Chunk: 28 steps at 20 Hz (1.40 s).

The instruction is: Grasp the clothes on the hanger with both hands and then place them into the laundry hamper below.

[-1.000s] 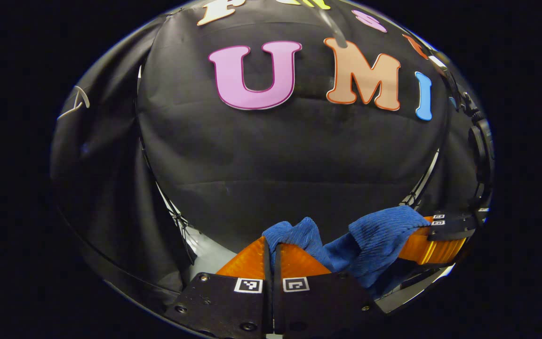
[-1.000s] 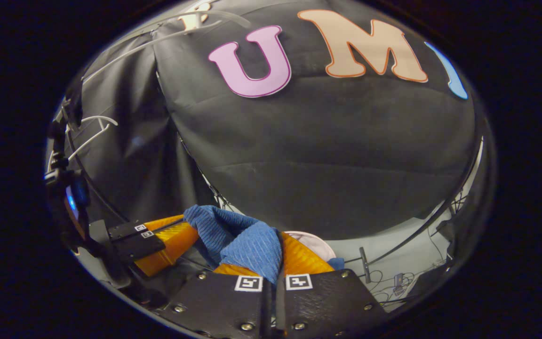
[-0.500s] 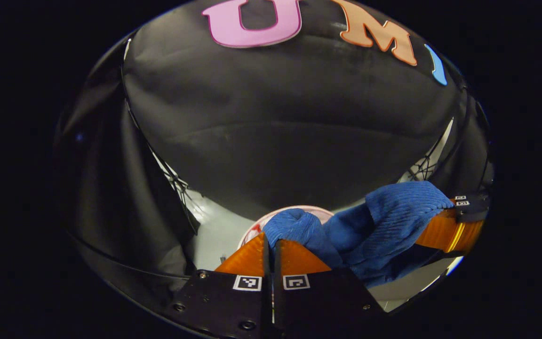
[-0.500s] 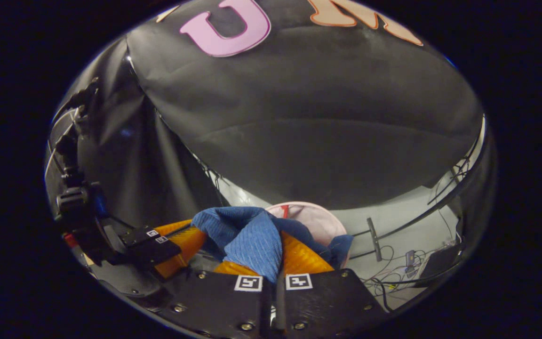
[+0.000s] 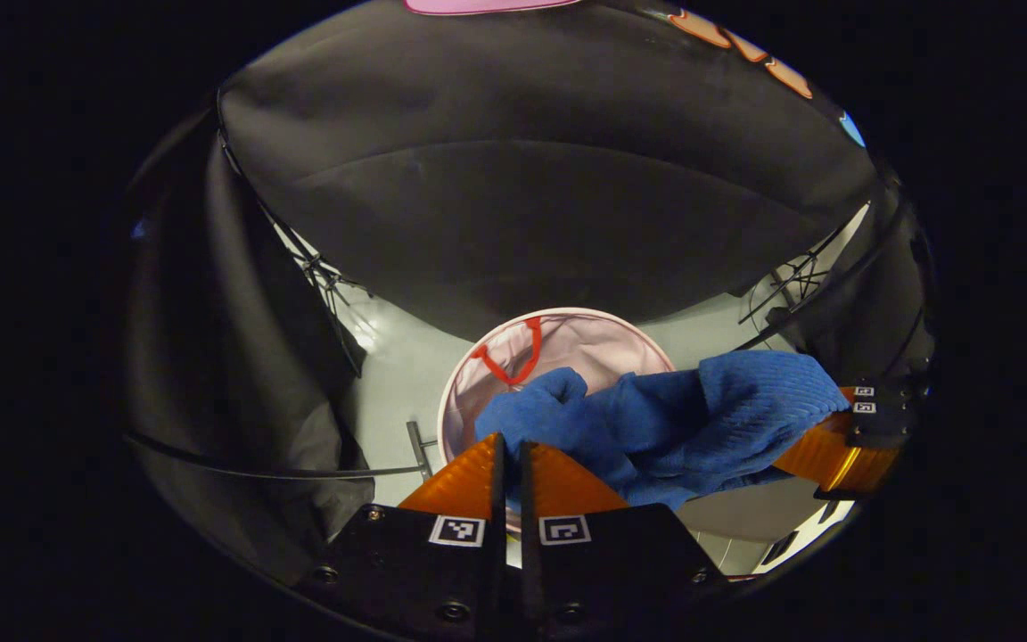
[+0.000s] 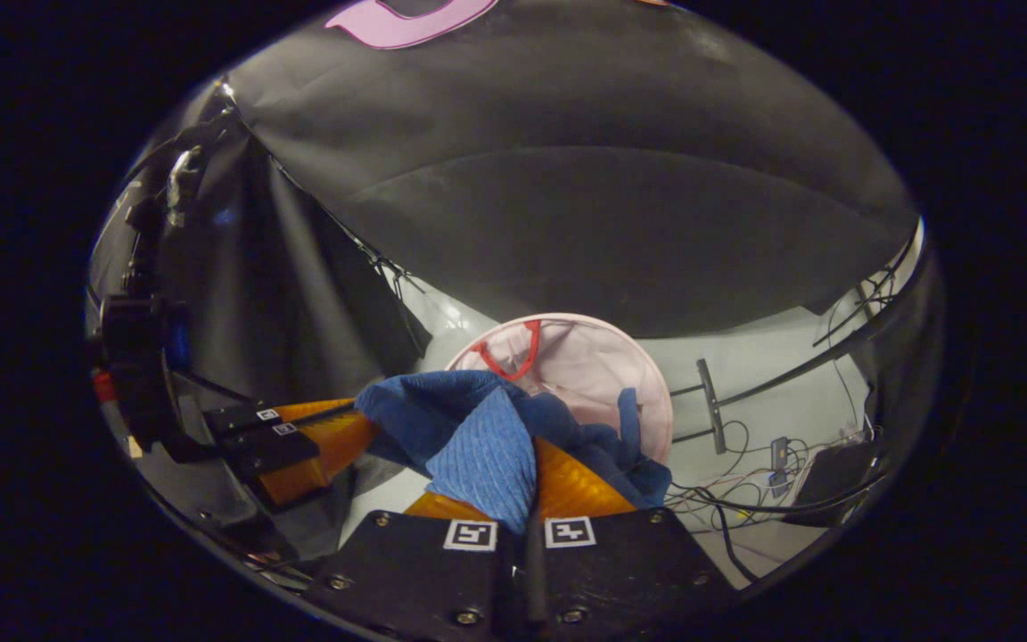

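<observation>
Both tongs pinch the blue cloth [image 5: 665,419]: the left tongs [image 5: 508,446] at bottom middle, the right tongs [image 6: 531,459] too. The cloth hangs over the pink hamper [image 5: 567,334] rim at frame center, with bare floor [image 5: 393,357] around it.

Both views are dim. The black booth wall [image 5: 549,205] soaks up most of the light. The pale floor [image 6: 745,410] is the brightest part and shines a little. The blue garment [image 5: 692,419] looks sharp and clear. Near the round edges, things bend and turn dark.
</observation>
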Available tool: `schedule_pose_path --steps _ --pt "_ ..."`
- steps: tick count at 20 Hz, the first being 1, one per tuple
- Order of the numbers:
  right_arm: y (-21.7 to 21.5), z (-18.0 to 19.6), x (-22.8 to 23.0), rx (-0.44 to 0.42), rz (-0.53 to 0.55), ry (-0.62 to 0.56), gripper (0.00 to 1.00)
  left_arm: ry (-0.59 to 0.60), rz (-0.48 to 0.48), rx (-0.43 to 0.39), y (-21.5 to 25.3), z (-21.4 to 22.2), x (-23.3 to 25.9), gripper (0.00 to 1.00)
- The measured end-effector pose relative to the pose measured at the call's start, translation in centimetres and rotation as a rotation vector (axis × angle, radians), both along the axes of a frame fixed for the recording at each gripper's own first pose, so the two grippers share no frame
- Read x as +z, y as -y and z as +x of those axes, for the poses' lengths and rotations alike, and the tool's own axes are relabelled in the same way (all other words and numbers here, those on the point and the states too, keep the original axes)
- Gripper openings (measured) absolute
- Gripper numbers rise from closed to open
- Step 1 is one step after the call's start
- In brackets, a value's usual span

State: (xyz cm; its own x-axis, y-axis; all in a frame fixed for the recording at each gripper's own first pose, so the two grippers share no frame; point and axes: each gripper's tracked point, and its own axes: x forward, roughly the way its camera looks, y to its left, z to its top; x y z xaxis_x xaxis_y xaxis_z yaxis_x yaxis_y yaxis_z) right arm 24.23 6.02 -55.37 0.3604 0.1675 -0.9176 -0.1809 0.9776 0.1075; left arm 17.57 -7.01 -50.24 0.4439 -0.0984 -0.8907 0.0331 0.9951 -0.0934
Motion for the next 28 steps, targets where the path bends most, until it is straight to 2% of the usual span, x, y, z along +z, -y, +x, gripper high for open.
schedule_pose_path --steps 2,3,4,6,7,9,10,11,13,14,16,19,24,25,26,28 --pt "0.5 -0.3 -0.1 -0.007 -0.037 0.003 0.07 0.037 -0.018 -0.012 -0.1 0.8 1.2 0.07" --pt "0.2 -0.4 0.0 -0.014 -0.044 0.007 0.11 0.054 -0.034 -0.023 0.0 1.1 1.9 0.09" --pt "0.3 -0.6 0.0 -0.030 -0.057 0.011 0.12 0.069 -0.050 -0.030 0.2 1.5 2.2 0.20" --pt "0.2 -0.9 0.5 -0.072 -0.068 0.036 0.27 0.075 -0.088 -0.060 0.6 1.3 2.7 0.43" --pt "0.1 -1.1 0.7 -0.094 -0.075 0.043 0.44 0.083 -0.099 -0.079 0.5 1.0 2.8 0.49" --pt "0.0 -2.1 0.9 -0.131 -0.096 0.052 0.80 0.083 -0.114 -0.124 0.4 0.8 2.9 0.51" --pt "0.2 -2.4 1.2 -0.153 -0.104 0.063 0.90 0.079 -0.109 -0.146 0.3 0.0 2.8 0.60" --pt "0.3 -3.2 1.3 -0.177 -0.114 0.074 1.00 0.085 -0.086 -0.155 -0.4 0.0 2.6 0.73" --pt "1.2 -4.0 1.7 -0.224 -0.138 0.091 1.00 0.087 -0.082 -0.174 -1.0 -0.2 2.6 1.00" --pt "1.3 -4.3 2.2 -0.242 -0.138 0.098 1.00 0.084 -0.089 -0.176 -1.1 -1.1 2.7 0.98" --pt "1.0 -5.1 3.8 -0.263 -0.139 0.124 1.00 0.086 -0.100 -0.165 -1.2 -2.3 3.5 0.99" --pt "0.9 -7.3 6.2 -0.233 -0.153 0.162 1.00 0.113 -0.095 -0.142 -1.9 -3.9 5.2 0.98" --pt "0.9 -11.6 9.9 -0.209 -0.096 0.237 1.00 0.207 -0.052 -0.103 -2.7 -8.0 9.0 0.98" --pt "1.7 -12.7 10.5 -0.203 -0.106 0.249 0.96 0.218 -0.055 -0.094 -2.7 -8.9 9.7 0.97" --pt "2.4 -13.6 11.3 -0.201 -0.117 0.267 1.00 0.228 -0.058 -0.089 -2.5 -9.9 10.4 0.98" --pt "2.8 -15.2 12.7 -0.203 -0.116 0.300 1.00 0.254 -0.052 -0.093 -2.2 -11.3 11.9 0.98"
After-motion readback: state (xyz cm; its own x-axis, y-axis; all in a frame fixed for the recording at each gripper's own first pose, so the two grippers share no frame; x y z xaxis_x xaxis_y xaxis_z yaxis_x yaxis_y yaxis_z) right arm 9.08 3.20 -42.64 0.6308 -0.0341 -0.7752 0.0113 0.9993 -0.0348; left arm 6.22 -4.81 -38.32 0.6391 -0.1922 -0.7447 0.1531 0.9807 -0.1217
